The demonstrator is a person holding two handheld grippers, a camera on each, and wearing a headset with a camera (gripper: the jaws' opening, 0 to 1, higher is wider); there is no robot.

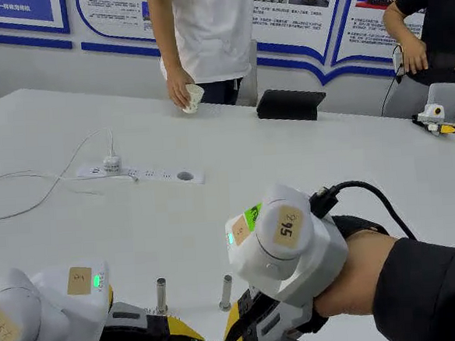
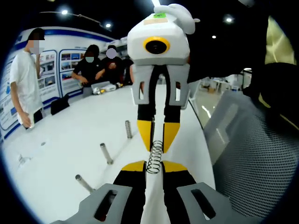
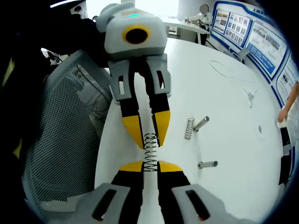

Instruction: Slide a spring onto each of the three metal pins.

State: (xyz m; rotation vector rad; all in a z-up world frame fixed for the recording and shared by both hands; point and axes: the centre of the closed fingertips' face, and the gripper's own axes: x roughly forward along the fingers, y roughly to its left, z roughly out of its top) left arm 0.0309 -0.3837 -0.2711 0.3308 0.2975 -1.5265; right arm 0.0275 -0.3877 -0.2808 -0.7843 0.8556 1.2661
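The spring point(image 2: 154, 157) is held level, axis running between opposed tips; left claw point(image 2: 154, 168) and right claw point(image 3: 150, 165) are each clenched on one end.

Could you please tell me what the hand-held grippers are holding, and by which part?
One spring, shared: the left hand-held gripper pinches one end, the right hand-held gripper the other end.

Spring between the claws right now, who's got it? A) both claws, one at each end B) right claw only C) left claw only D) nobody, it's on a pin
A: in the left gripper view the spring spans from the left claw to the right claw, each closed on one end.
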